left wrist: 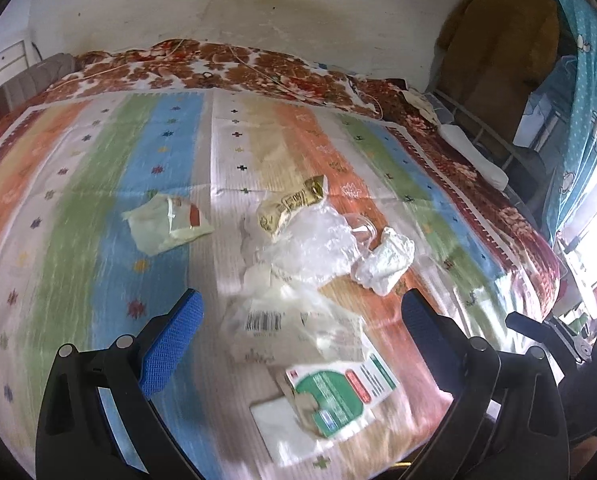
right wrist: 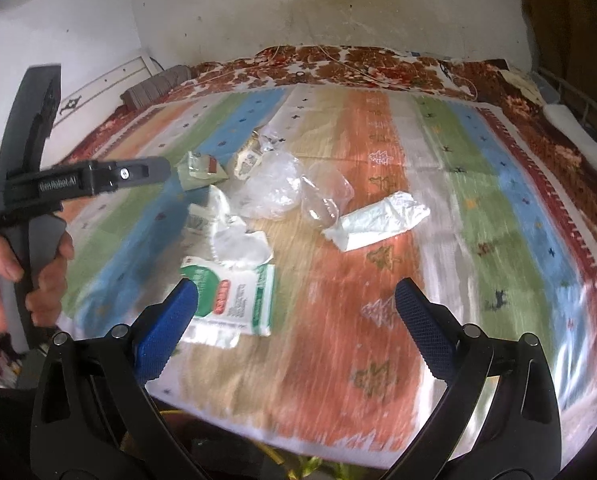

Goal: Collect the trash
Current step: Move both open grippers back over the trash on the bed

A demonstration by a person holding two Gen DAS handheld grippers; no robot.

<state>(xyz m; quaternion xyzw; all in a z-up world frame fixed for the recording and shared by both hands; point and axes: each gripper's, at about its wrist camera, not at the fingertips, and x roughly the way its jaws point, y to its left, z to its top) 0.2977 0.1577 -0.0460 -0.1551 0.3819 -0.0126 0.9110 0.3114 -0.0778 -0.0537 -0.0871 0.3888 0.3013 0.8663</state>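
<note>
Trash lies on a striped mat [left wrist: 78,208] on a bed. A green-and-white packet [left wrist: 338,396] lies nearest, also in the right wrist view [right wrist: 234,296]. Past it lie a clear wrapper with a barcode [left wrist: 282,324], crumpled clear plastic [left wrist: 318,248], a yellow wrapper [left wrist: 290,204], a white crumpled wrapper [left wrist: 386,264] and a pale packet with a red patch [left wrist: 170,224]. My left gripper [left wrist: 302,320] is open and empty above the barcode wrapper. My right gripper [right wrist: 298,304] is open and empty over the mat's near edge, with the white wrapper [right wrist: 378,220] ahead.
A floral blanket [left wrist: 218,68] covers the bed's far side against a stained wall. A brown garment [left wrist: 498,40] and a teal curtain [left wrist: 586,92] hang at the right. The left gripper's body and hand show at the left of the right wrist view [right wrist: 38,184].
</note>
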